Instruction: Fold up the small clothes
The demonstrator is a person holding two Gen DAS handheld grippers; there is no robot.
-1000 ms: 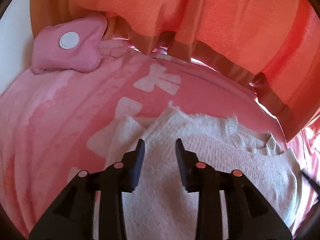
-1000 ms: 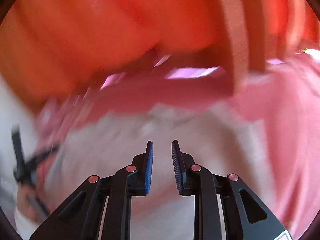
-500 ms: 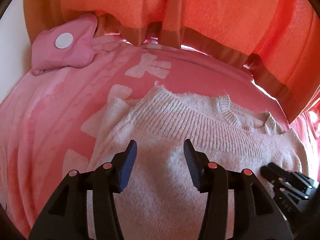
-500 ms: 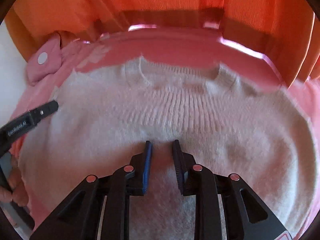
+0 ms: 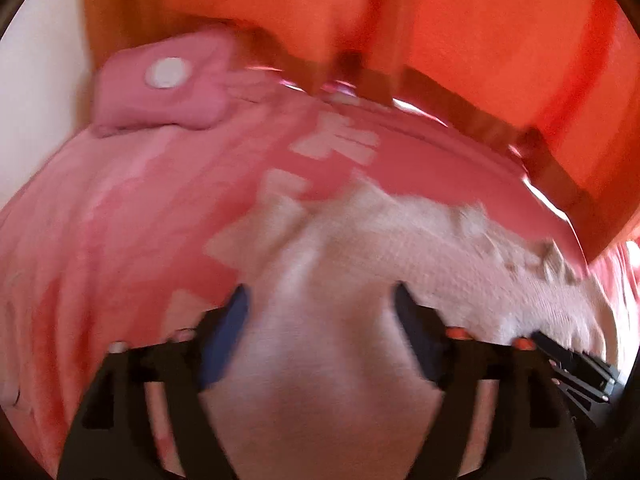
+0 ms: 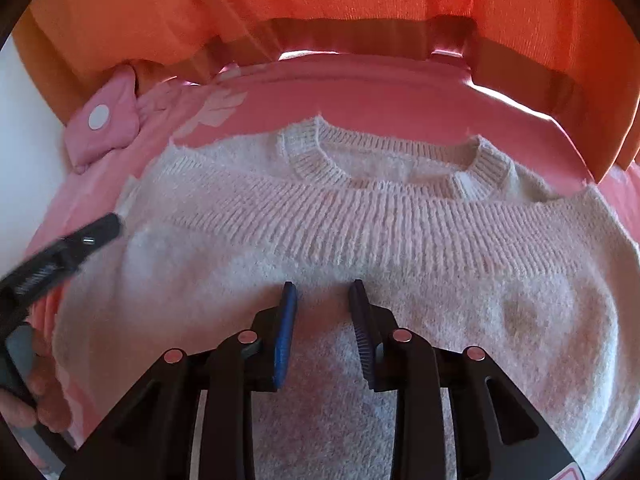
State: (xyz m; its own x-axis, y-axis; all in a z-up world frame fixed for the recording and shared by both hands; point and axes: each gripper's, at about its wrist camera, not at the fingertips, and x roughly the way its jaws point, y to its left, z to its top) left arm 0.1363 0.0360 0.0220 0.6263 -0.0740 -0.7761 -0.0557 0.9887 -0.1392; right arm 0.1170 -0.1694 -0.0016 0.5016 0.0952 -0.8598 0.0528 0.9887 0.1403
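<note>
A small cream knit sweater point(image 6: 360, 240) lies folded on a pink blanket point(image 6: 400, 100), its ribbed hem lying just below the round collar point(image 6: 384, 164). My right gripper point(image 6: 323, 292) hangs over the sweater's middle with its jaws a little apart and nothing between them. My left gripper point(image 5: 320, 296) is wide open over the sweater's left part point(image 5: 344, 264); that view is blurred. The left gripper also shows at the left edge of the right wrist view point(image 6: 60, 256).
The pink blanket point(image 5: 120, 220) has pale bow prints. A pink pouch point(image 5: 164, 84) with a white round button lies at the far left; it also shows in the right wrist view point(image 6: 104, 124). Orange curtains point(image 6: 320, 0) hang behind the bed. A white wall point(image 5: 36, 80) is at left.
My left gripper has opened wider and is moving, so its view is blurred. My right gripper has settled over the sweater's middle and opened slightly.
</note>
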